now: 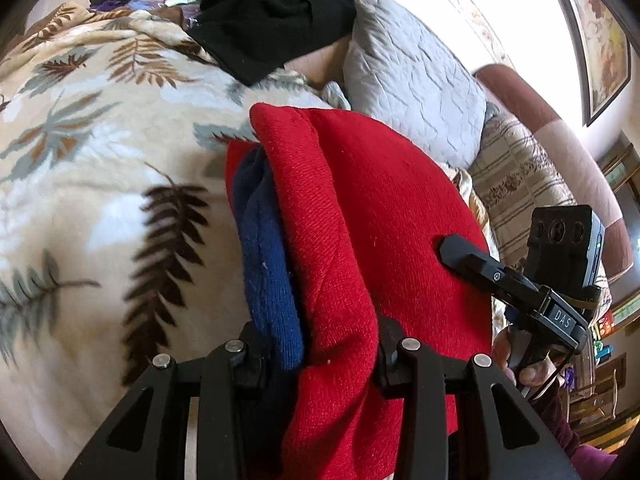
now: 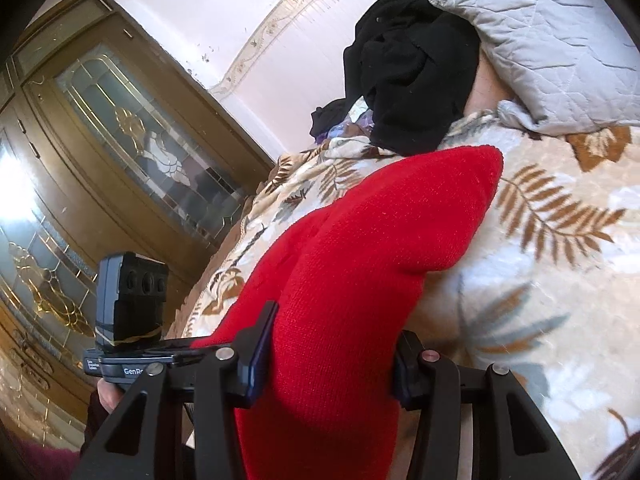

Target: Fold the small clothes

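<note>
We hold the red garment (image 1: 360, 216) up over the leaf blanket (image 1: 80, 168). Our left gripper (image 1: 316, 356) and right gripper (image 2: 328, 376) both pinch it tight. The thick bundle could slip out, we think. There is lots of bare blanket to lay it on. The black clothes (image 1: 276, 12) and grey pillow (image 1: 416, 92) sit near.
</note>
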Motion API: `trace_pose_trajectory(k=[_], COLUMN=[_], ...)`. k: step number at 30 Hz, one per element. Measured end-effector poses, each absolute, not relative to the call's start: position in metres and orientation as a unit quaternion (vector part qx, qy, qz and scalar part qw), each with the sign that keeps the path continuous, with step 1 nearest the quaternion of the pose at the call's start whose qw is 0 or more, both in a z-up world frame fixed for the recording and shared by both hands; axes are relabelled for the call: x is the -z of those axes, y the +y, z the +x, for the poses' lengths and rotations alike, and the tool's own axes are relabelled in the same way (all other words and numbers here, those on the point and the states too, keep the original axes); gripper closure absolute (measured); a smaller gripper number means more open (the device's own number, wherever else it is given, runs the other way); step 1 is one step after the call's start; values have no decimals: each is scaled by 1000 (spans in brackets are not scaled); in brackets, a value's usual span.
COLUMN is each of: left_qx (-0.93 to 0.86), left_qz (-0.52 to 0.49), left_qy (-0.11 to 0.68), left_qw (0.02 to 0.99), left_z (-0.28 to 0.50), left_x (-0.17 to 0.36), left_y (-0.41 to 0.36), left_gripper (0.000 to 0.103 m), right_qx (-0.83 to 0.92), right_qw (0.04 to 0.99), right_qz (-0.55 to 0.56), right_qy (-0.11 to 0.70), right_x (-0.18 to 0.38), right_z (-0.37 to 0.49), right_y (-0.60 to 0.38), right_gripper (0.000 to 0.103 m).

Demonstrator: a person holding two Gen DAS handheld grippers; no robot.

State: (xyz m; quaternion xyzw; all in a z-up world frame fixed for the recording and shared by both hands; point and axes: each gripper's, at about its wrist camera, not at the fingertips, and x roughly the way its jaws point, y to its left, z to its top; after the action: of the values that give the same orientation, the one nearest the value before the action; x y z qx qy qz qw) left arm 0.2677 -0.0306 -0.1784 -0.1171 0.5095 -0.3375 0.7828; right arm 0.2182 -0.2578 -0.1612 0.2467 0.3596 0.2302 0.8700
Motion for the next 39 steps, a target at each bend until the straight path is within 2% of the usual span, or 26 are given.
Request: trace_pose_trajectory(k=[7,12,16,25,28,32,39], left_qx=[331,317,314,273,251,230,212], left_qz=[-89,-70,-69,9,50,88,129], left_qy=[529,550,552,516,495,475,449], left_qw=[776,770,770,812,830,845,858], left_z=[235,235,237,226,220,214,205], left_x=[192,206,205,190,189,191,192], left_y=[-63,-73,-69,-73,-77,-85,-93], left_gripper=[64,63,56,49,44,42,42], right_qx=[-234,-212,-192,-132,-118,-107,-95], right_qw=[861,837,819,880,899,910,882], right_qz=[241,247,275,141,142,158,135], right_qy=[381,439,465,434,397,368,442], right_x=[174,205,212,163,150,147,192], right_z=[196,199,200,176,167,167,190], right_y=[-281,-297,-317,-300,-302,-296,-278], right_gripper=[52,51,42,42,42,43,44])
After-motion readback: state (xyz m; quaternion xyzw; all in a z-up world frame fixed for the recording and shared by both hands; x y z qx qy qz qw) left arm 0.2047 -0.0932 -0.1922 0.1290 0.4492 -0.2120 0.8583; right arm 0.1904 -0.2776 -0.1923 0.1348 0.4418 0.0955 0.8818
